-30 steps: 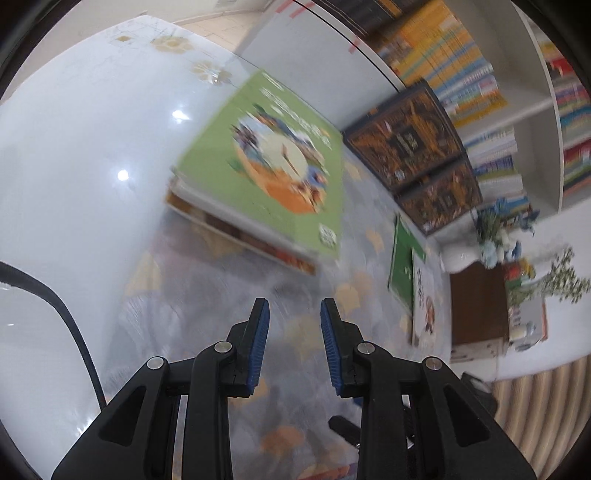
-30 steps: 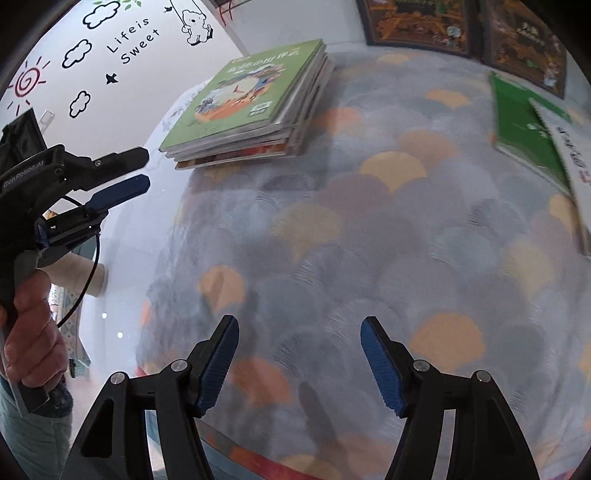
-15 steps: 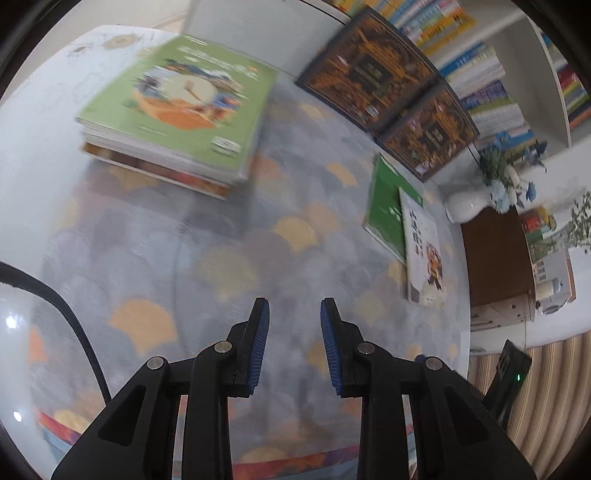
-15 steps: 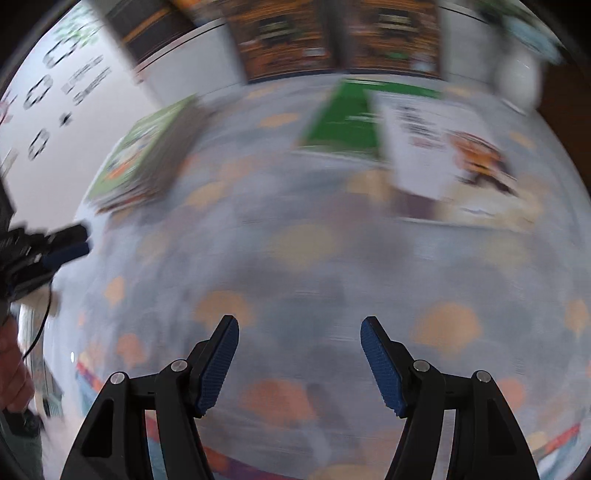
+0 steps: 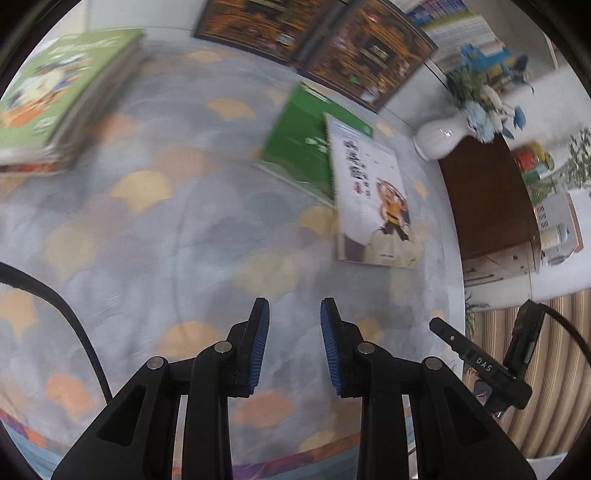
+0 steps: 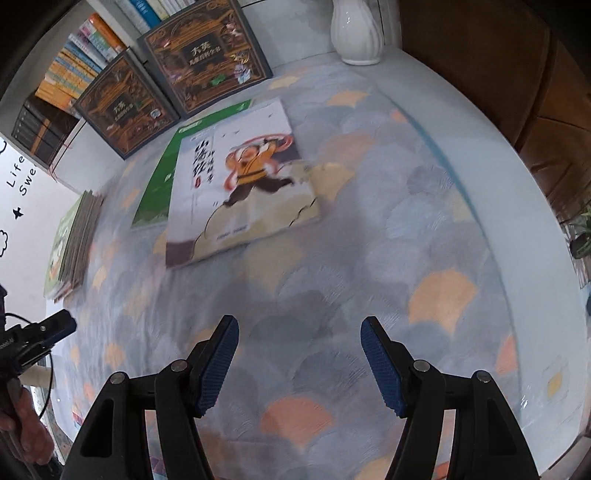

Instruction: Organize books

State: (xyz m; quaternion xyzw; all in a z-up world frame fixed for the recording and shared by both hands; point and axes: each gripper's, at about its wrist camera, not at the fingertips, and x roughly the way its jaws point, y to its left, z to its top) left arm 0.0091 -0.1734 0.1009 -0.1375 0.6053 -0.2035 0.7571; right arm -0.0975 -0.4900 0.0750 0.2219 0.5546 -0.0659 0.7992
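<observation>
A white picture book [image 5: 373,199] with a cartoon figure on its cover lies flat on the patterned tablecloth [image 5: 184,240], partly over a green book [image 5: 299,144]. A stack of books with a green cover on top [image 5: 55,96] sits at the far left. My left gripper [image 5: 295,314] hovers above the cloth, short of the white book, its jaws slightly apart and empty. In the right wrist view the white book [image 6: 240,177] and green book [image 6: 159,192] lie ahead and to the left, with the stack [image 6: 72,247] at the left edge. My right gripper [image 6: 300,328] is wide open and holds nothing.
Two dark ornate books [image 6: 203,55] lean against a bookshelf [image 6: 74,66] at the back. A white vase [image 6: 356,29] stands at the table's far corner beside a wooden cabinet [image 5: 487,206]. The table's rounded edge [image 6: 517,229] runs along the right. A hand [image 6: 26,435] holds the left gripper.
Both grippers have swept across the table, away from the stack towards the white and green books. The stack has slid to the left of both views. Jaw gaps look unchanged.
</observation>
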